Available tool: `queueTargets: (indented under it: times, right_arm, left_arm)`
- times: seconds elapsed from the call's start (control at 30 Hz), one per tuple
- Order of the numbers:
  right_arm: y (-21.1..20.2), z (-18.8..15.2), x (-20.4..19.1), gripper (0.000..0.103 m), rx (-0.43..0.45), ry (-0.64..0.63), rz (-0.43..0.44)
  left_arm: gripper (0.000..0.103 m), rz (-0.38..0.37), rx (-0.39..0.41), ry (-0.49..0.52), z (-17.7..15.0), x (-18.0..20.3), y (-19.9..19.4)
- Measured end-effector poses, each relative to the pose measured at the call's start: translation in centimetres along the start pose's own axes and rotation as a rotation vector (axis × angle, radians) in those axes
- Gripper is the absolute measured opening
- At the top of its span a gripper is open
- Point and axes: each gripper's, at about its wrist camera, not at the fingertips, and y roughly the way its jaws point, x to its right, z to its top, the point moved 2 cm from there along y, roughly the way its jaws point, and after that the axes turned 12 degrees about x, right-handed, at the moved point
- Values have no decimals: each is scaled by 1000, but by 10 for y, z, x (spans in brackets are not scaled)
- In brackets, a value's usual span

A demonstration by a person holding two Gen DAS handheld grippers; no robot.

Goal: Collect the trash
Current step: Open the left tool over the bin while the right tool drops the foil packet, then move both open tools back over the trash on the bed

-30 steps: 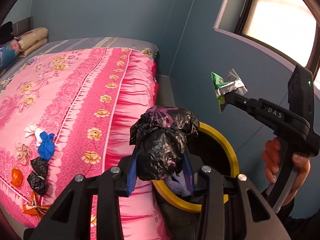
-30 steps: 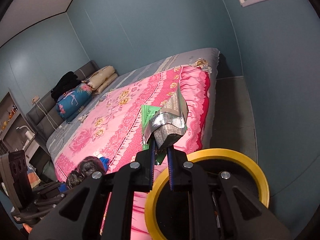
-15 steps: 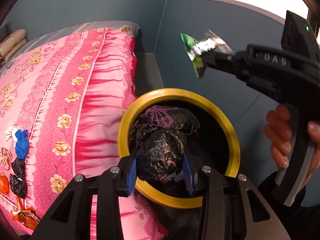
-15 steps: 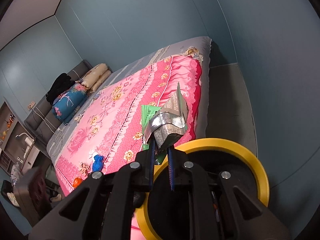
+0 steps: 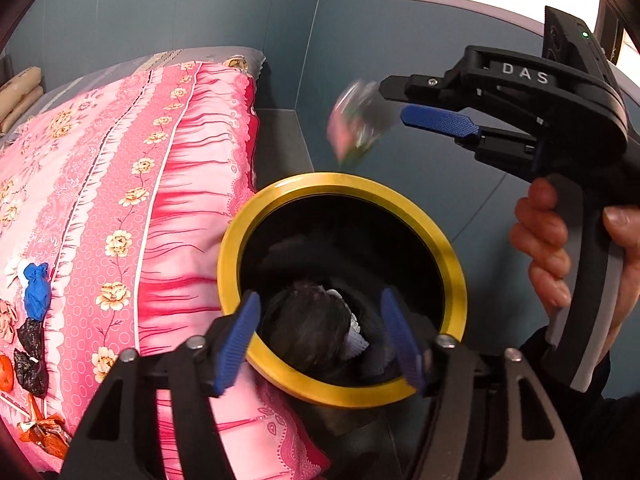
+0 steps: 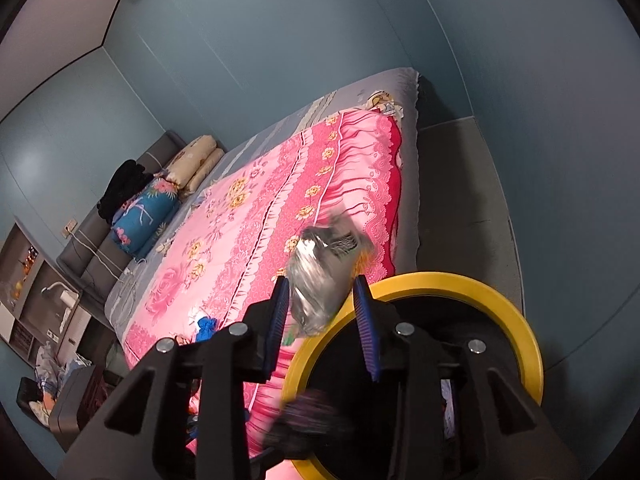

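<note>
A black bin with a yellow rim (image 5: 456,276) (image 6: 520,320) stands beside the bed. My left gripper (image 5: 320,344) is open right over its mouth. The crumpled black bag (image 5: 308,328) is free of the jaws, blurred, dropping into the bin; it also shows blurred in the right wrist view (image 6: 312,420). My right gripper (image 5: 394,104) (image 6: 322,312) is open above the bin. The green and silver wrapper (image 5: 356,122) (image 6: 320,280) is blurred in the air just off its fingers, falling.
The bed with a pink flowered cover (image 5: 120,168) (image 6: 256,216) lies left of the bin. More trash lies at its near edge: a blue wad (image 5: 36,290), black bags (image 5: 30,356), orange pieces (image 5: 44,432). A blue-grey wall (image 5: 400,184) is close behind the bin.
Both grippers opened. The black bag dropped out of the left jaws into the bin. The wrapper left the right jaws and is falling. The left gripper moved over the bin's mouth.
</note>
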Motion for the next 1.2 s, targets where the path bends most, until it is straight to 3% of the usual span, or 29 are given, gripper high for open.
queueTargets:
  times: [0.23,0.3,0.43,0.5,0.67,0.9,1.2]
  right_arm:
    - [-16,5,-3,48,58,14,25]
    - [-18,7,-5,60,72,13,42]
    - [-20,12,-14,73,87,12,84]
    - [-20,12,-22,85,107,7,107]
    - [-24,9,-53,94,152,-95,121]
    - [-18,0,-99,95,156,-192,191]
    - [11,-34,-175,95,43,-335,335]
  left_arm:
    - [89,21,45,-14,4,-6,-21]
    - [94,49,74,-13,6,-11,-30]
    - [95,99,112,-29,11,-27,-49]
    - [95,132,133,-46,13,-40,-59]
    - [95,209,171,-100,14,-74,-82]
    - [95,333,224,-182,8,-131,-121]
    - [95,506,268,-287,-14,-211,-172]
